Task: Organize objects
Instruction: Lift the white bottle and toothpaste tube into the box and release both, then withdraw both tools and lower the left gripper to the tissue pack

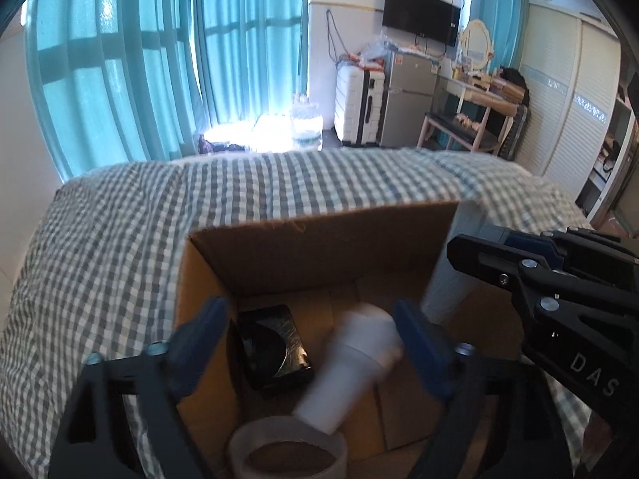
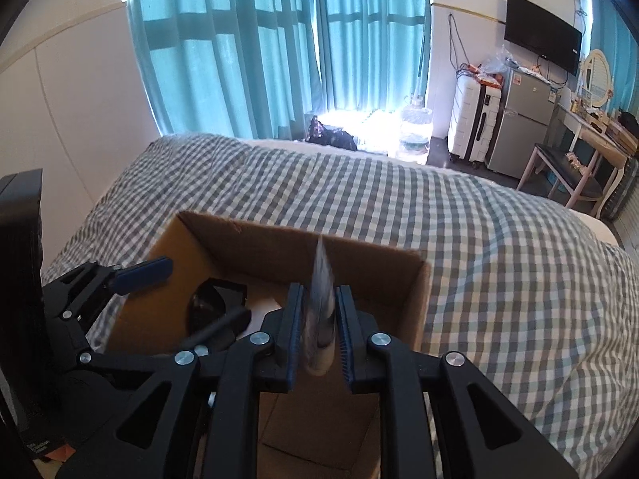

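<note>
An open cardboard box (image 1: 319, 247) sits on the checked bed; it also shows in the right wrist view (image 2: 279, 247). My left gripper (image 1: 311, 339) is open over the box. Below it a blurred white bottle (image 1: 351, 363) lies tilted between the open fingers, apart from both pads. A black case (image 1: 275, 343) and a roll of tape (image 1: 287, 447) lie in the box. My right gripper (image 2: 319, 319) is shut on a thin, flat, silvery packet (image 2: 321, 299) held on edge over the box. The right gripper also shows in the left wrist view (image 1: 559, 291).
The checked bedcover (image 2: 499, 259) spreads around the box. A black object (image 2: 20, 279) stands at the left edge. Beyond the bed are teal curtains (image 1: 159, 60), a white suitcase (image 1: 355, 103), a small fridge (image 1: 407, 95), a dressing table with stool (image 1: 471, 111).
</note>
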The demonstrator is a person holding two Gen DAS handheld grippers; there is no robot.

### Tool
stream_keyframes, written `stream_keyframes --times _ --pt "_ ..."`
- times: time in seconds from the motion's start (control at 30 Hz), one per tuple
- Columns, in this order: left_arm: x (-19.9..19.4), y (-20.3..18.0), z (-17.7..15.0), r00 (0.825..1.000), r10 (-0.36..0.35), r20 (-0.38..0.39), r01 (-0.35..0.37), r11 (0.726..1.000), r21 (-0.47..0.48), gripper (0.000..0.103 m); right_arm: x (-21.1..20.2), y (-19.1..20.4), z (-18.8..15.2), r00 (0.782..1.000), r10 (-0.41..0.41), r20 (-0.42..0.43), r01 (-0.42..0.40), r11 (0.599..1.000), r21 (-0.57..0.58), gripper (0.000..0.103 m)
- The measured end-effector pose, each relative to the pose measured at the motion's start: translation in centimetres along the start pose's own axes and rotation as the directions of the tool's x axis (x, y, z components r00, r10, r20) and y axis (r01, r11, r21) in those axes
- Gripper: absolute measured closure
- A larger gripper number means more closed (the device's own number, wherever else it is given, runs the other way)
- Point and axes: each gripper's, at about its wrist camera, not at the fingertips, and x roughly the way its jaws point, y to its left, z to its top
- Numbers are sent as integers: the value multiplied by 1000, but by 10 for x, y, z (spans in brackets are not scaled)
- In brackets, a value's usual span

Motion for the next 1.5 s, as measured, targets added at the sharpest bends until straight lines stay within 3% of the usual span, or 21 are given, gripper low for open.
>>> stream_keyframes --times 0.23,0.37,0.6,0.83,1.13,1.4,1.5 --pt "-74 -4 19 997 35 64 -34 999 -6 4 -93 6 18 992 -39 121 38 999 9 40" --pt "-128 -5 27 991 67 119 -65 998 -20 1 -153 11 22 978 -54 200 53 999 10 13" --pt "-215 -7 28 968 149 203 -144 989 -38 0 -245 34 8 952 -70 299 83 996 -31 6" --pt "-262 -7 5 959 220 180 -210 975 -72 0 -294 46 -31 948 -41 316 73 993 -90 5" --pt "-254 -2 -68 959 268 94 -260 962 -87 0 -283 56 -99 970 -23 242 62 986 -154 5" --pt "-181 -12 -139 966 254 -41 -256 966 -46 0 -209 49 -154 994 -20 111 33 993 -117 5" --pt "-151 -19 -157 971 220 -98 -223 974 -28 0 -176 44 -171 998 -29 56 34 995 -94 5"
